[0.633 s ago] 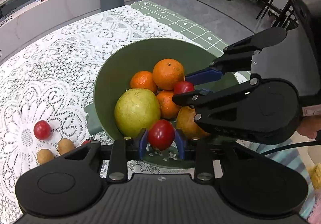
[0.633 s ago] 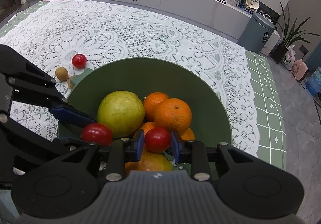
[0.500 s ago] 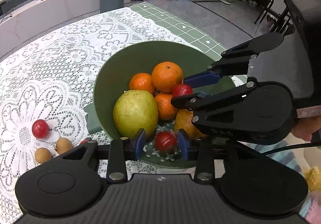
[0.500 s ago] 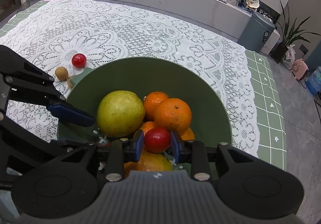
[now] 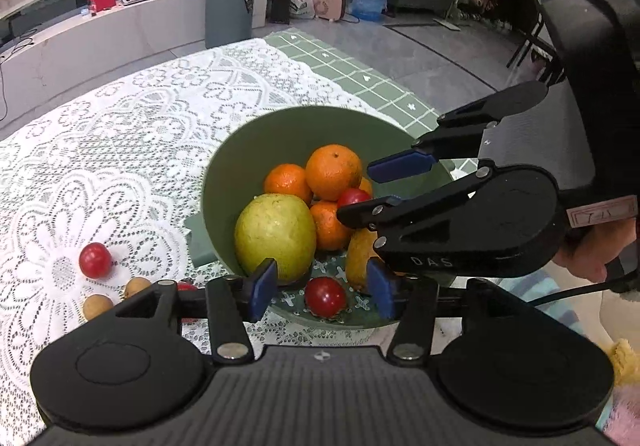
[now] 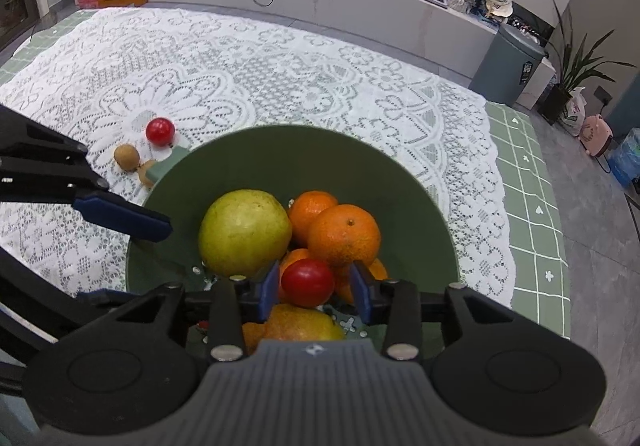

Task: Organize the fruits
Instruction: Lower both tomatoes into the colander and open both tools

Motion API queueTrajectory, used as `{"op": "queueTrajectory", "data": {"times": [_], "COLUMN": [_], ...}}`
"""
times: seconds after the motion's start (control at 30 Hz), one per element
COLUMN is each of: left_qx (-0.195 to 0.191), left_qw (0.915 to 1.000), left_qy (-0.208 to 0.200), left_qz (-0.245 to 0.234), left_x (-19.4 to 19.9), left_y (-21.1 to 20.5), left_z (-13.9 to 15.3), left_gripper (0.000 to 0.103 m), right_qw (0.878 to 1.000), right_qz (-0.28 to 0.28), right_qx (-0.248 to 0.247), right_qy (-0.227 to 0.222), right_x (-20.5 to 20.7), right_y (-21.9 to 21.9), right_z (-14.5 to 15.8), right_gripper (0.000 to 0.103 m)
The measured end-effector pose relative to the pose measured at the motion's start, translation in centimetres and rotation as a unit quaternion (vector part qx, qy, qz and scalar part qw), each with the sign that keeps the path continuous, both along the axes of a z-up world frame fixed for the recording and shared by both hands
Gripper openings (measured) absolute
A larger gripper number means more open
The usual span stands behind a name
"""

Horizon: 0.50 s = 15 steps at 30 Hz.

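**fruitbot_fan:** Left gripper point(image 5: 322, 288) has its jaws spread wide with nothing between the pads. The red cherry tomato point(image 5: 325, 296) under it sits loose on the near floor of the green bowl point(image 5: 240, 162). Right gripper point(image 6: 316, 286)? Can't tell. There's a second tomato point(image 6: 307, 282) between its blue pads, but a sliver of gap shows on each side, so it could be clamped or just let go.

**umi_nerd:** Agreed. That one hangs over the pile, just above the oranges point(image 6: 344, 234) and beside the big green-yellow fruit point(image 6: 245, 232). Leftovers are out on the lace tablecloth point(image 6: 280, 66), far left of the bowl: one more red tomato point(image 6: 160, 131) and two small brown fruits point(image 6: 127, 157).

**fruitbot_fan:** Handling guess: tomatoes are light, smooth, thin-skinned. Pinch across the widest part, gently, or they'll squirt out or split.

**umi_nerd:** The brown ones look firmer and probably less slippery. Same rule though, grab across the middle. They're round and will likely roll on that lace.
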<state>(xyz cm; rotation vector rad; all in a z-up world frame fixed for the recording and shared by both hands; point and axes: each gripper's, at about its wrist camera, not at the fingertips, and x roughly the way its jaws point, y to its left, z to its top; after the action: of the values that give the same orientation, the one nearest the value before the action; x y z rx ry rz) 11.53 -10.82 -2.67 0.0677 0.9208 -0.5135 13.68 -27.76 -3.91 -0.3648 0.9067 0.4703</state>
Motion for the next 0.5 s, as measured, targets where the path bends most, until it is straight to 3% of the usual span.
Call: {"op": "queueTrajectory", "data": {"times": [0.37,0.5], "left_qx": [-0.034,-0.043], "left_qw": [0.998,0.9962], "left_qy": [-0.035,-0.05], "left_qz": [0.04,0.057], "left_x": [-1.5,-2.1], "left_y": [2.6,4.0], "left_z": [1.8,2.3], "left_gripper": [0.064,0.066], "right_qw": [0.996,0.992], "right_qz": [-0.057,-0.081], "right_qx": [0.041,0.065], "right_qy": [-0.056,-0.069], "right_x": [-1.6,-2.7], "right_y": [0.1,0.4], "right_z": [2.2,2.7], "right_gripper": [0.063,0.067]}}
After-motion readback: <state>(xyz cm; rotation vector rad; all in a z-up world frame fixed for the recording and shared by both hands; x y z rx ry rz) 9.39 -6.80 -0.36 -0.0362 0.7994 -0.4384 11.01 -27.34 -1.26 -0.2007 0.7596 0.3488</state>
